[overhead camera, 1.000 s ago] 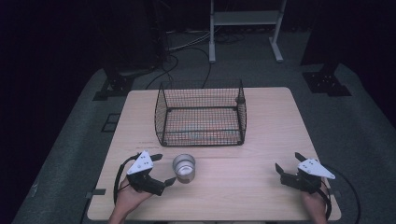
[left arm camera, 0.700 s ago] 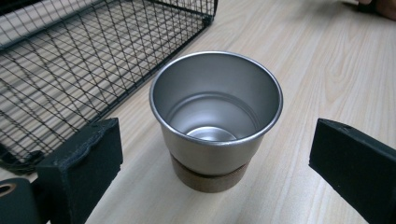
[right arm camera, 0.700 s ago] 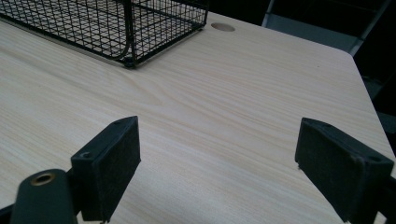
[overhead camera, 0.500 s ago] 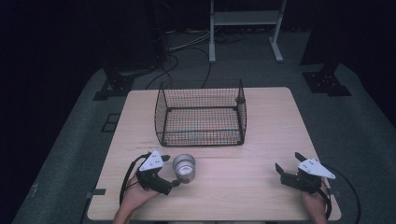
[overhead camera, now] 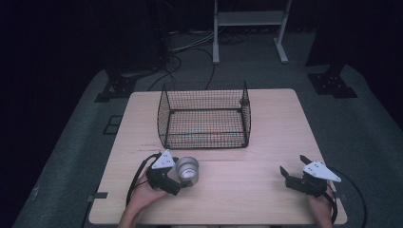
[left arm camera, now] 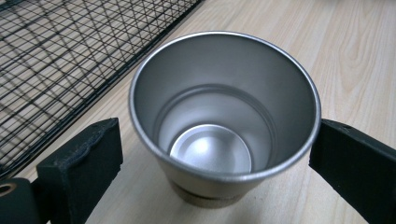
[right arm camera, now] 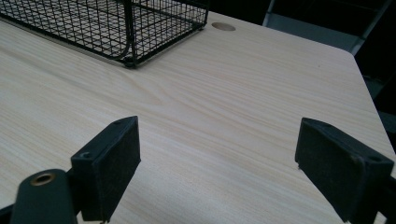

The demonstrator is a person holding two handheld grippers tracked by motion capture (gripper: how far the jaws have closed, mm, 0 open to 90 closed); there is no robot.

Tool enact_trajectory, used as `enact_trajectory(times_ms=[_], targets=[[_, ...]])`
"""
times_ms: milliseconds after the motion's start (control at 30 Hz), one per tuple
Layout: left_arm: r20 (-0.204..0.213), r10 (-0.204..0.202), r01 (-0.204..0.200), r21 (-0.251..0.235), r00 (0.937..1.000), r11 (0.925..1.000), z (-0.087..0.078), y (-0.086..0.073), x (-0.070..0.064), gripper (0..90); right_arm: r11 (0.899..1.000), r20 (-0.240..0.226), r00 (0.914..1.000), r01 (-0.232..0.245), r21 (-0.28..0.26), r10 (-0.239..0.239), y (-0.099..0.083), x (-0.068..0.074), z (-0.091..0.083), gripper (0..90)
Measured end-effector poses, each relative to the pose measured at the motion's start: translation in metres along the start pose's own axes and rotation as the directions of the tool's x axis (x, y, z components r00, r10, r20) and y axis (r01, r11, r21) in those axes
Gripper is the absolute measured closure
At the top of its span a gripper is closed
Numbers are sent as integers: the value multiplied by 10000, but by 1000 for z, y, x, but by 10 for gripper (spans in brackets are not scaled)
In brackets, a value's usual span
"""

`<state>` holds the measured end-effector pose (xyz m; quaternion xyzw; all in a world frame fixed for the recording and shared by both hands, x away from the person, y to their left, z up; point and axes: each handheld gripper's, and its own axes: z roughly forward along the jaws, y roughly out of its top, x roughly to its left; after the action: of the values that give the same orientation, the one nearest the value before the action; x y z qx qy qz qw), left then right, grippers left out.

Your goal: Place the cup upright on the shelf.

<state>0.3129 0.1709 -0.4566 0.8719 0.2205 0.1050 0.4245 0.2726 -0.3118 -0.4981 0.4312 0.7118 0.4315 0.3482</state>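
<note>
Left gripper (left arm camera: 215, 154) jaws spread wide around upright steel cup (left arm camera: 224, 116); its own view shows right jaw touching the rim, a gap on the left, cup empty. High view: right gripper (overhead camera: 294, 171) open, holding nothing, near table (overhead camera: 266, 190) corner. Wire basket (overhead camera: 204, 114) beyond cup, empty.

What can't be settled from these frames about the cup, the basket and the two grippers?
- Metal cup: its outer wall and base rim are hidden by its own mouth in the left gripper view, too small in the high view.
- Left gripper: jaws flank the cup; the right one looks touching, contact uncertain.
- Wire basket: contents unclear through the mesh in the high view, cut off by the edge in both gripper views.
- Right gripper: its body is out of frame; small in the high view.
</note>
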Motion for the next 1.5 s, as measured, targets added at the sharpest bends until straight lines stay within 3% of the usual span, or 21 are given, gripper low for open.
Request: enact_trajectory(times_ms=[300, 633, 1033, 1500], targets=[[405, -207, 188, 462, 9990, 9988, 12, 2, 5, 54, 10000, -30, 10000, 25, -13, -25, 0, 0, 0, 134], [415, 208, -243, 845, 9989, 9961, 14, 12, 5, 170, 10000, -75, 10000, 45, -39, -45, 0, 0, 0, 134], [712, -8, -36, 619, 9975, 9981, 12, 16, 5, 177, 10000, -95, 10000, 20, -69, -21, 0, -1, 0, 134], [1244, 678, -699, 125, 9899, 9975, -1, 46, -1, 178, 10000, -106, 9999, 40, -7, -40, 0, 0, 0, 135]])
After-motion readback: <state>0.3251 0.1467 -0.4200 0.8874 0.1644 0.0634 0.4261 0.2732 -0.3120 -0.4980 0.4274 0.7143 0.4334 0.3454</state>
